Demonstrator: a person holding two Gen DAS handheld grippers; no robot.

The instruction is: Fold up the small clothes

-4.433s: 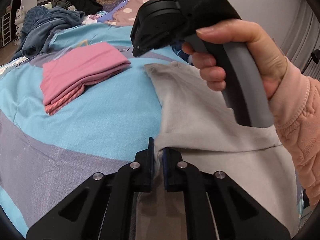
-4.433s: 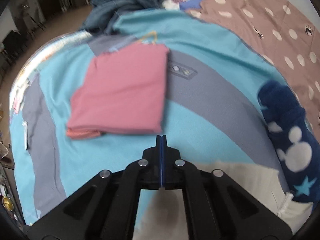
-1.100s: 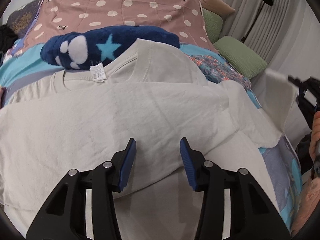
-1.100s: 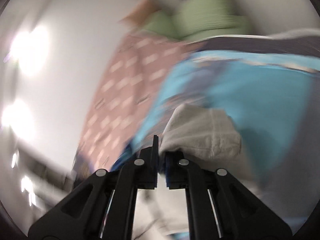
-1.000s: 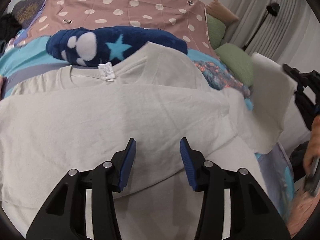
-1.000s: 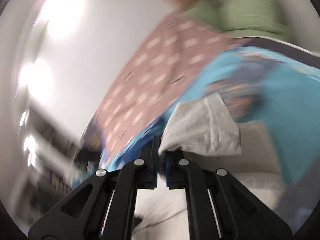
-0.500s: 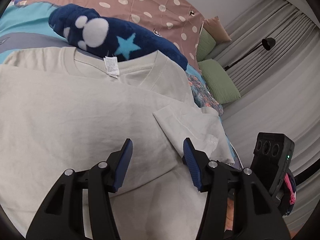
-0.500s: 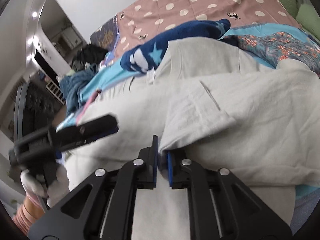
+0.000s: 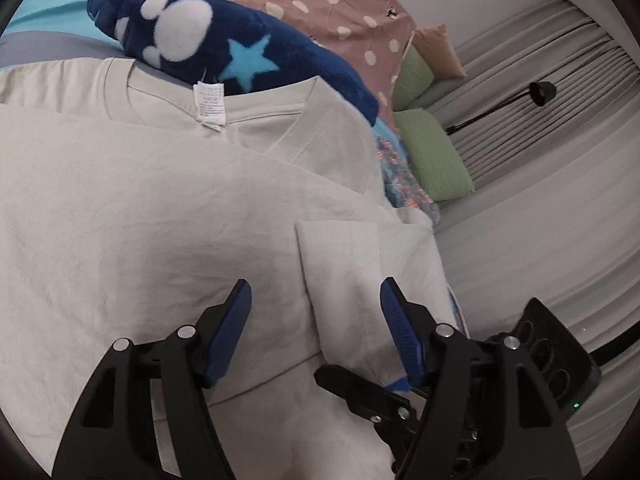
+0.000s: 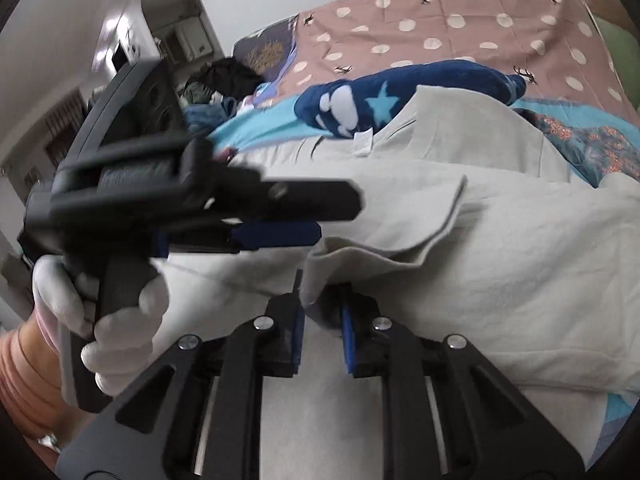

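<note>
A beige T-shirt (image 9: 160, 220) lies spread on the bed, neck label (image 9: 210, 104) at the far side. Its right sleeve (image 9: 340, 256) is folded inward onto the body. My left gripper (image 9: 316, 320) hovers just above that sleeve; its jaws are opening and wide apart, pressing nothing. From the right wrist view the left gripper (image 10: 336, 220) shows side-on in a gloved hand (image 10: 120, 320). My right gripper (image 10: 322, 324) is low at the shirt (image 10: 500, 260). A loose fold of the shirt's edge hangs between its jaws, which are closing slightly but still apart.
A navy fleece blanket (image 9: 224, 48) with a star lies just beyond the collar. Behind it are a pink dotted cover (image 9: 320, 8) and green pillows (image 9: 432, 156). A floor lamp (image 9: 540, 94) and curtains stand at the right. Piled clothes (image 10: 228, 76) sit at the far left.
The right gripper swung the sleeve over onto the shirt body, came down, and its jaws parted from the cloth. The left jaws spread wider and shifted right, toward the folded sleeve.
</note>
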